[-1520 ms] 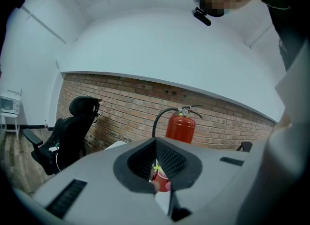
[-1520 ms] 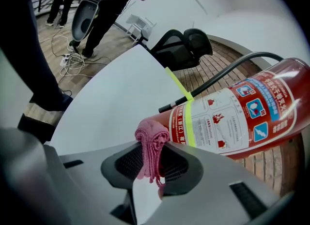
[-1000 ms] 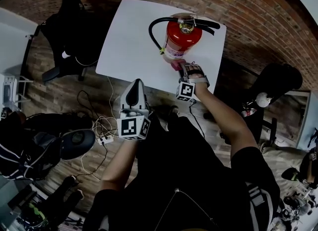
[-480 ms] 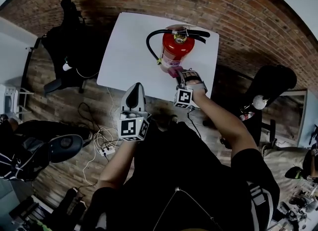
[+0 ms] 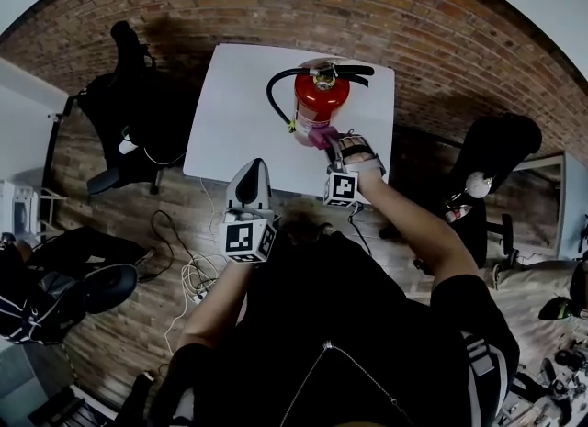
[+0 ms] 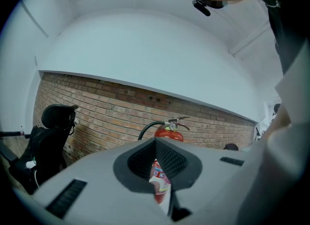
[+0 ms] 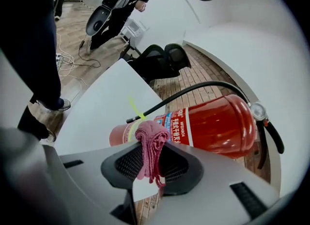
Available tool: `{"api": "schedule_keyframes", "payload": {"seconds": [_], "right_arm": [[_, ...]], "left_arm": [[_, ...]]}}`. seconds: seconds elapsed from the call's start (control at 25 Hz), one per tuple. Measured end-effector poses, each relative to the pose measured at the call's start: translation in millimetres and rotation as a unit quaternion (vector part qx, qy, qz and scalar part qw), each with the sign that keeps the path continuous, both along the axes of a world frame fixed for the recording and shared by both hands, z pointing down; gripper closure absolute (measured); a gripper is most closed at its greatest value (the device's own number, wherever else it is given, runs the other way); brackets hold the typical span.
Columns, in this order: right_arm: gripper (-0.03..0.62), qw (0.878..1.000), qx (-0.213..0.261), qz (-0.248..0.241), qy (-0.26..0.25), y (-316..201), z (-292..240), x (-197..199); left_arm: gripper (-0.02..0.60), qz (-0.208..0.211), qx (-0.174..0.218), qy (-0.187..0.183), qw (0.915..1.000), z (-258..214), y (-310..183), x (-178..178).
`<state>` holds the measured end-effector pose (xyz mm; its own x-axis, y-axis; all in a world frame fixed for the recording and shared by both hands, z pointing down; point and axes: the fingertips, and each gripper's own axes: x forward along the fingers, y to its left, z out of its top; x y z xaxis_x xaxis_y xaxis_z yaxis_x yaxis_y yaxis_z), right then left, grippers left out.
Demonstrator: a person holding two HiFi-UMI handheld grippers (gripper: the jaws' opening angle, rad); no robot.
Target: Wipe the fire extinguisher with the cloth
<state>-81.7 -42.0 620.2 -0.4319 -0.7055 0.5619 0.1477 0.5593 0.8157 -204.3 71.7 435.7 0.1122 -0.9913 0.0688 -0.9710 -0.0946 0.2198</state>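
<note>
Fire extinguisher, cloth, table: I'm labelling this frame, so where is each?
fire extinguisher [image 7: 218,122]: right gripper view, on its red cylinder.
cloth [image 7: 150,139]: right gripper view, on the pink fold held between the jaws.
table [image 5: 239,104]: head view, on its bare white top.

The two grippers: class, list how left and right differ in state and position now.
The right gripper is shut on a pink cloth; the left gripper has its jaws together on nothing. The right gripper holds the cloth against the fire extinguisher, low on its body; the left gripper sits back near the table edge, apart from the extinguisher. Both point toward the extinguisher.
</note>
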Motion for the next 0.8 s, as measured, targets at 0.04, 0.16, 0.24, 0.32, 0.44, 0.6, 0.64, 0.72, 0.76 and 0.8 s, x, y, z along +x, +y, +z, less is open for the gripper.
{"api": "schedule_keyframes", "payload": {"seconds": [0.04, 0.16, 0.24, 0.32, 0.44, 0.6, 0.64, 0.72, 0.76, 0.8], "right_arm": [[0.488, 1.000, 0.003, 0.000, -0.001, 0.6, -5.1, 0.1], [0.488, 1.000, 0.015, 0.004, -0.006, 1.4, -21.7, -0.3], [0.488, 1.000, 0.023, 0.008, -0.011, 2.3, -33.4, -1.8], [0.488, 0.999, 0.028, 0.014, -0.016, 3.3, -43.3, -3.1], [0.488, 0.999, 0.038, 0.024, -0.022, 4.8, -58.5, -4.1], [0.488, 0.997, 0.062, 0.027, -0.032, 6.1, -83.1, -7.5], [0.488, 0.997, 0.067, 0.028, -0.034, 6.3, -88.4, -8.3], [0.488, 0.996, 0.075, 0.032, -0.038, 7.3, -98.6, -9.2], [0.488, 0.996, 0.077, 0.036, -0.040, 7.9, -102.9, -9.2], [0.488, 0.995, 0.079, 0.039, -0.042, 8.5, -107.2, -9.0]], "left_arm": [[0.571, 0.003, 0.001, -0.001, 1.0000, -1.5, 0.2, -0.1], [0.571, 0.012, 0.004, -0.005, 0.9999, -5.8, -0.1, -1.4], [0.571, 0.017, 0.007, -0.007, 0.9998, -8.6, -0.5, -2.7], [0.571, 0.023, 0.009, -0.007, 0.9997, -10.8, -1.1, -4.1], [0.571, 0.032, 0.013, -0.007, 0.9994, -14.0, -2.3, -5.6], [0.571, 0.043, 0.018, -0.002, 0.9989, -18.4, -4.6, -9.1], [0.571, 0.046, 0.020, -0.002, 0.9987, -19.6, -5.2, -9.9], [0.571, 0.052, 0.023, -0.001, 0.9984, -22.2, -5.9, -11.1], [0.571, 0.055, 0.025, -0.001, 0.9982, -23.7, -6.1, -11.7], [0.571, 0.057, 0.027, -0.001, 0.9980, -25.2, -6.2, -12.3]]}}
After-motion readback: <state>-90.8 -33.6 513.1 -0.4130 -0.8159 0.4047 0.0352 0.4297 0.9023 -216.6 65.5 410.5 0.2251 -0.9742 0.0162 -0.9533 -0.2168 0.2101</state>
